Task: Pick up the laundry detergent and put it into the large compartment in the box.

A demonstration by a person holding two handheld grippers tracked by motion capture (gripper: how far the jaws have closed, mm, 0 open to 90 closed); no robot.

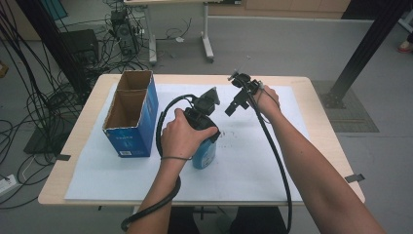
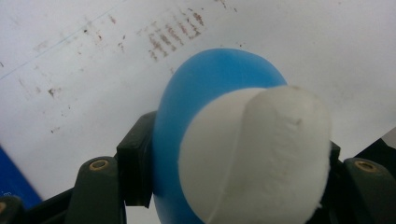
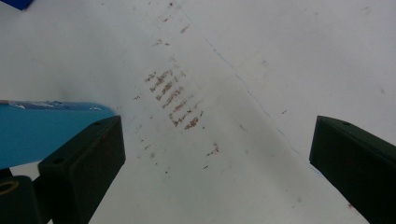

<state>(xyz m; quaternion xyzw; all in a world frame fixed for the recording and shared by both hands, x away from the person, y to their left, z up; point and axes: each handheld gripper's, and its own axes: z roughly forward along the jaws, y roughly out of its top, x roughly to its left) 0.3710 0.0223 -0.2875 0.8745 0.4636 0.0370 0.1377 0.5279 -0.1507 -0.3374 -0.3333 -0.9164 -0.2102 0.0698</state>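
The table (image 1: pixel 321 161) is the biggest thing here, and a white sheet (image 1: pixel 253 170) covers most of its top. Brown smudges (image 3: pixel 175 100) mark the sheet, and in the right gripper view they lie right between that gripper's jaws.

A blue cardboard box (image 1: pixel 132 117) stands open at the top, well off to the side of the left gripper's jaws.

The blue bottle (image 2: pixel 205 93) with its white cap (image 2: pixel 254 154) sits between the jaws of the left gripper (image 1: pixel 202 127). The jaws pinch it from both sides, one black pad pressed flat on the blue wall and the other tucked behind the cap. In the high view the bottle (image 1: pixel 204 153) stands upright on the sheet under the left hand (image 1: pixel 182 136).

The right gripper (image 1: pixel 233 108) hangs over the sheet, near the bottle but not touching it. Its jaws are spread wide with nothing between them. The bottle's blue side (image 3: pixel 46 133) shows just outside one of them.
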